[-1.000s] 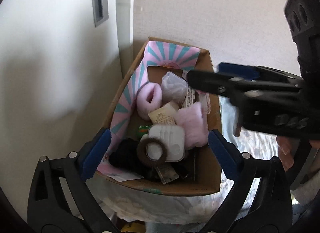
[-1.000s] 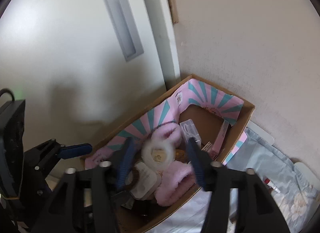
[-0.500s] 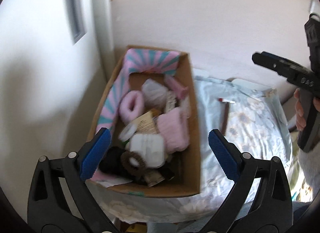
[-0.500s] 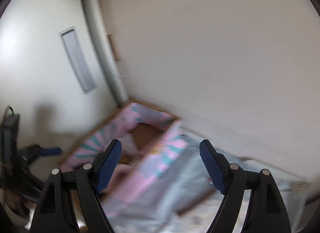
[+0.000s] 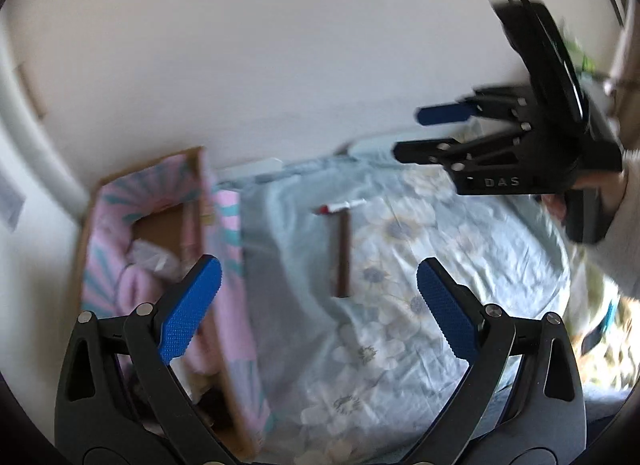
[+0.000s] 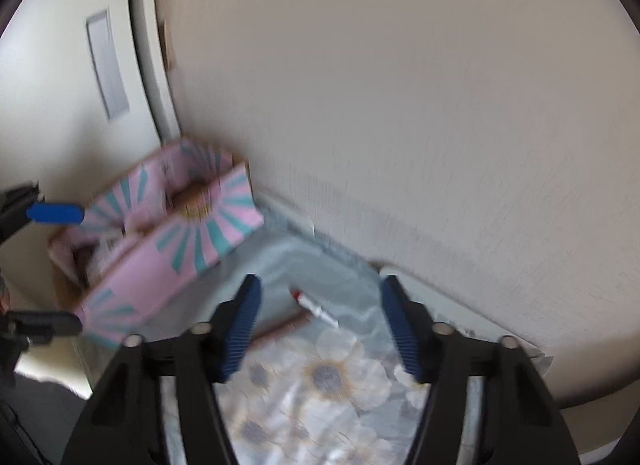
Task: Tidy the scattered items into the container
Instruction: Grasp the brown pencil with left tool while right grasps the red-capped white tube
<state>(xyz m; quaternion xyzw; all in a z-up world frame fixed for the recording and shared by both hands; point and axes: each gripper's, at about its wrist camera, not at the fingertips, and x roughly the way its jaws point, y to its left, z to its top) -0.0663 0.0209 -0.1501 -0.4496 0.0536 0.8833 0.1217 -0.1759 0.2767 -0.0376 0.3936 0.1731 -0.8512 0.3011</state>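
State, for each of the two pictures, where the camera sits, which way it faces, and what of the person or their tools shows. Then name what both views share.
Left wrist view: on the left gripper, jaws apart, looking down at the floral blue bedsheet; right gripper and a sleeve show.
Right wrist view: on the right gripper, empty, jaws closing, facing the beige wall.
Shared: pink-and-teal cardboard box, red-capped white pen, brown stick.

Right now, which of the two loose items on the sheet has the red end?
The small white tube, red-capped, lying crosswise nearest the wall. The other is the longer plain brown stick, running toward the camera with its far end next to the tube.
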